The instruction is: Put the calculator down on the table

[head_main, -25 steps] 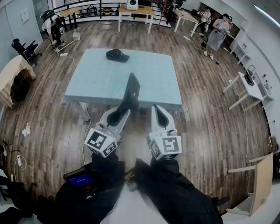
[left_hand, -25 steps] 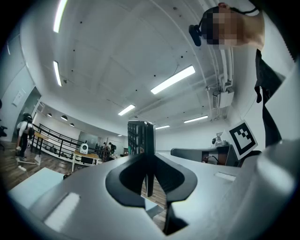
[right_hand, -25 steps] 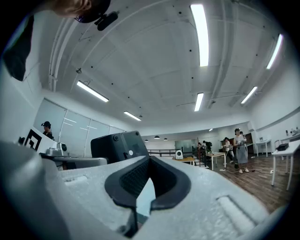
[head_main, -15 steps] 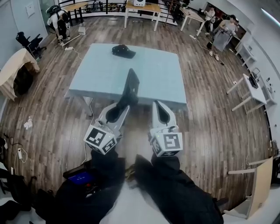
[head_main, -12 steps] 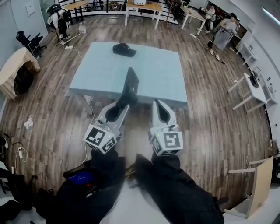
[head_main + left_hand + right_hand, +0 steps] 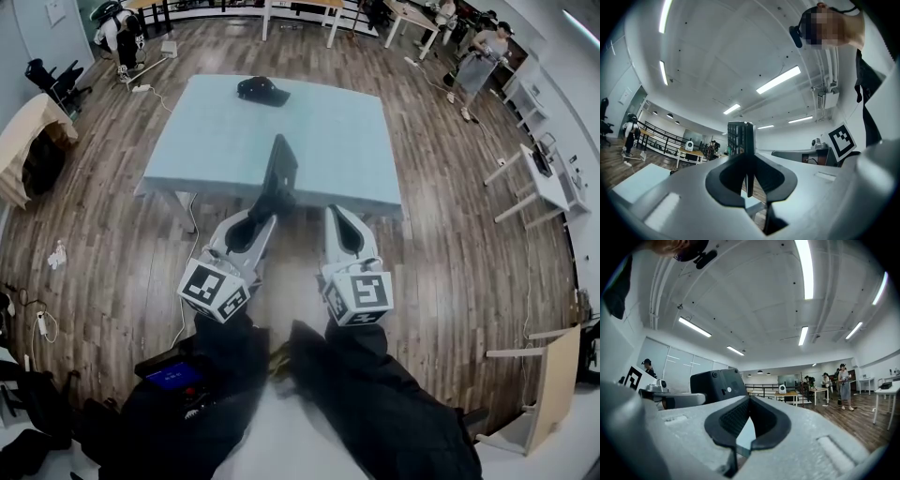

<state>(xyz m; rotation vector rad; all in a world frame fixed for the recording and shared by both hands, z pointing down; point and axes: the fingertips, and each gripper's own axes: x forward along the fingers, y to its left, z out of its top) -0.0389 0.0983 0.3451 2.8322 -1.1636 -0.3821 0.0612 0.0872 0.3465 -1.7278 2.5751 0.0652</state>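
Left gripper (image 6: 268,212): fingers pinch the lower end of the calculator (image 6: 280,172). Calculator: black, upright and edge-on, held clear of the table (image 6: 328,131) and seen against its near edge in the head view. Cap (image 6: 262,90): dark, lying on the table's far side. Right gripper (image 6: 336,216): just beside the left one, fingertips pressed together, nothing between them.

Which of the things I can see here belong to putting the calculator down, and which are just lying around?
Belongs to the job: calculator, left gripper clamped on it, blue table.
Just lying about: black cap, white desk at the right.
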